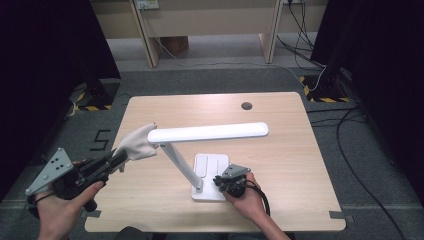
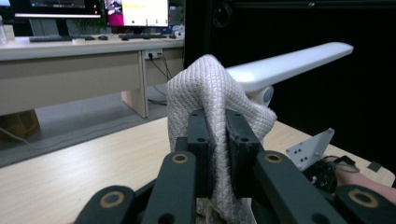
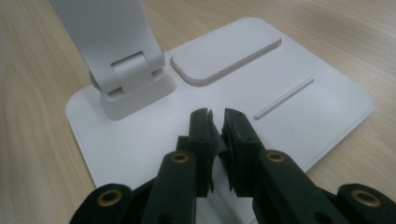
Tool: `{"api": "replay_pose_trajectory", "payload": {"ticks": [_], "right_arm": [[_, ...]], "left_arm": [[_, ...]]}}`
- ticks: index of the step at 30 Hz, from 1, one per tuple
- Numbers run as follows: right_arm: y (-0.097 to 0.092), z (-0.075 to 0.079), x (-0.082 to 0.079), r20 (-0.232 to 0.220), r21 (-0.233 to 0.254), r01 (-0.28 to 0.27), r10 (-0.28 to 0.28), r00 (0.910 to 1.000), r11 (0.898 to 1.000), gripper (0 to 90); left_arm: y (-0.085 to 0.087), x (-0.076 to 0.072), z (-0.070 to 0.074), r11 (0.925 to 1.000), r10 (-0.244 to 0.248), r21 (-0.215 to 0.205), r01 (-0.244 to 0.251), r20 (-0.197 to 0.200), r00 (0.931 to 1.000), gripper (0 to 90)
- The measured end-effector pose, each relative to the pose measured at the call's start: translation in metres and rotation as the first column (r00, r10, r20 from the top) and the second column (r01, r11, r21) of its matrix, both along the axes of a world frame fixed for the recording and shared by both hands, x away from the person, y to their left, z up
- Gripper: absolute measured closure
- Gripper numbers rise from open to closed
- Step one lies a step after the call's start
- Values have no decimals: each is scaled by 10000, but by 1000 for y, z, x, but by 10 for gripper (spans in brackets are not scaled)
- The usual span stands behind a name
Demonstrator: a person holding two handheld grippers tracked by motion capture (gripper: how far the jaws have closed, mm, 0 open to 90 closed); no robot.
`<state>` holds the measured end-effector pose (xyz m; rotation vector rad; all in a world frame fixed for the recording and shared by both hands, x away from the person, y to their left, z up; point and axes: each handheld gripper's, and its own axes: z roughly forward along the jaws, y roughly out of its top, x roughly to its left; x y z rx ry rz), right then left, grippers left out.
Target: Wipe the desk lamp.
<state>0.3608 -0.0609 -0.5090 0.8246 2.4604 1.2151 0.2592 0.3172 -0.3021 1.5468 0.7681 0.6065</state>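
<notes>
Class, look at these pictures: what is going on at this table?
A person is cleaning a white desk lamp with a cloth. The left gripper is shut on the cloth and holds it at the end of the lamp's head. The right gripper, nearly closed, rests on the lamp base, apparently steadying it.

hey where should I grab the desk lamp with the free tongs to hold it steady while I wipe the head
Probably the slanted stem, low down near its hinge. It is the lamp's one narrow part, so the right tongs could close across its flat sides, coming from the base side where they already hover. The base plate lies flat on the table, offering no raised edge. The left tongs hold the cloth.
</notes>
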Motion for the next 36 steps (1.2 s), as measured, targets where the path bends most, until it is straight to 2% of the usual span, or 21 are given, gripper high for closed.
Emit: {"api": "replay_pose_trajectory", "payload": {"ticks": [7,9,12,15,16,17,21,24,30,36], "right_arm": [[0,-1,1,57,13,39,-39,10000,10000,822],[0,-1,1,26,15,51,-51,10000,10000,822],[0,0,1,52,2,38,-38,10000,10000,822],[0,0,1,48,-4,40,-40,10000,10000,822],[0,-1,1,33,6,65,-65,10000,10000,822],[0,-1,0,1,17,92,-92,10000,10000,822],[0,-1,0,-13,15,109,-109,9999,9999,822],[0,0,0,-22,7,86,-86,10000,10000,822],[1,-1,-1,38,-15,45,-45,10000,10000,831],[1,-1,-1,-44,76,83,-82,10000,9999,848]], "left_arm": [[-8,2,11,9994,-169,-309,183,448,9989,819],[-12,4,13,9999,-118,-2,118,448,9989,819],[-18,9,14,9996,-262,141,256,415,9988,818],[-26,11,19,9986,-378,399,355,582,9976,818],[-29,13,21,9977,-465,533,423,799,9957,818],[-31,12,22,9978,-474,498,440,684,9965,818],[-39,12,29,9954,-697,714,637,861,9938,818],[-44,15,32,9934,-746,932,666,851,9936,818],[-50,26,33,9918,-884,979,821,616,9942,817],[-55,29,32,9907,-975,999,920,509,9939,817]]}}
